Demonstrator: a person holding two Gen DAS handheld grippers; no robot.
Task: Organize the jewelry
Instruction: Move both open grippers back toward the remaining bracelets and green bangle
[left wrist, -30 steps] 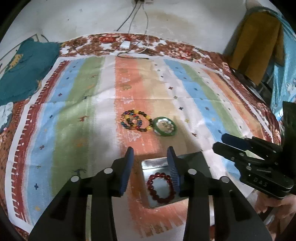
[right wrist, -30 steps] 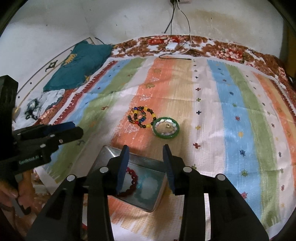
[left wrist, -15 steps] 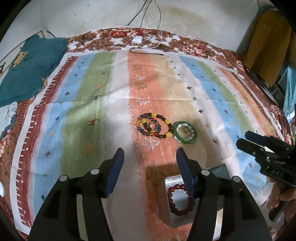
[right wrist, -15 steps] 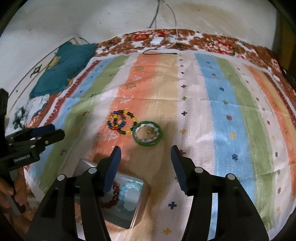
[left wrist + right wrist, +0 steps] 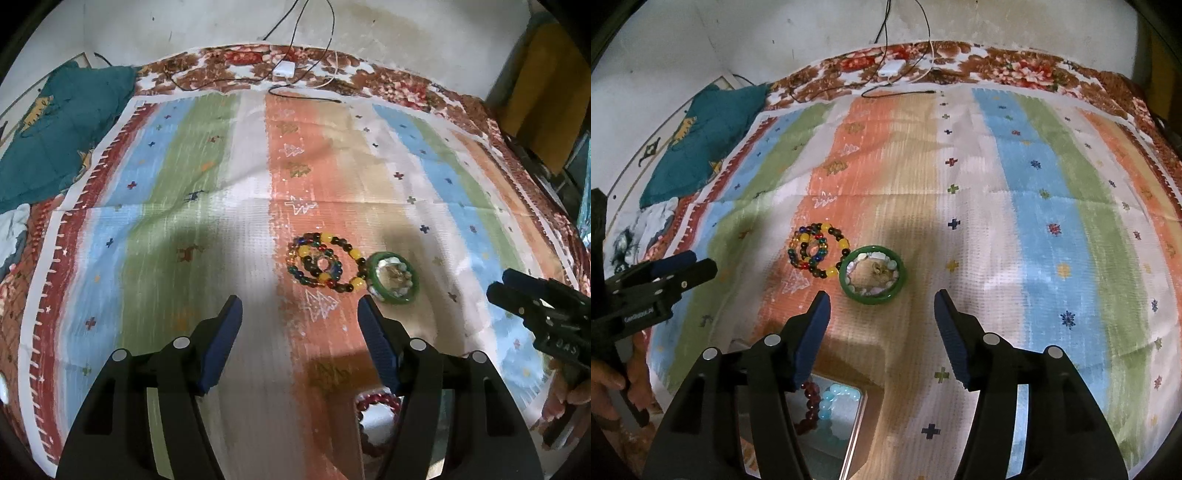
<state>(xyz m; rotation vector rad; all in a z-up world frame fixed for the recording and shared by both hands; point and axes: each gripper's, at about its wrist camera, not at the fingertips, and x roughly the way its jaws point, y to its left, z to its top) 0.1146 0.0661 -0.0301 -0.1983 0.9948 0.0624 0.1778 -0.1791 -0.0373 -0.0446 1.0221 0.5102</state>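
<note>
Nearest us, a metal tin (image 5: 858, 410) lies on the striped cloth (image 5: 1027, 229), partly hidden behind our grippers; inside it we see a dark red bead bracelet (image 5: 809, 404) beside a pale blue bead bracelet (image 5: 834, 397). Our left gripper (image 5: 299, 336) has its jaws opening, with only cloth between them. Our right gripper (image 5: 882, 328) stands with jaws apart and nothing gripped. Just beyond the fingertips lies a green bangle (image 5: 873, 275) ringing a pale stone bracelet (image 5: 860, 258). Touching its left side are coiled multicoloured beads (image 5: 816, 251). Farther off, the bed's floral cover (image 5: 1015, 66) carries a white charger (image 5: 891, 68) and cables. A teal cloth (image 5: 709, 136) lies at the far left.
</note>
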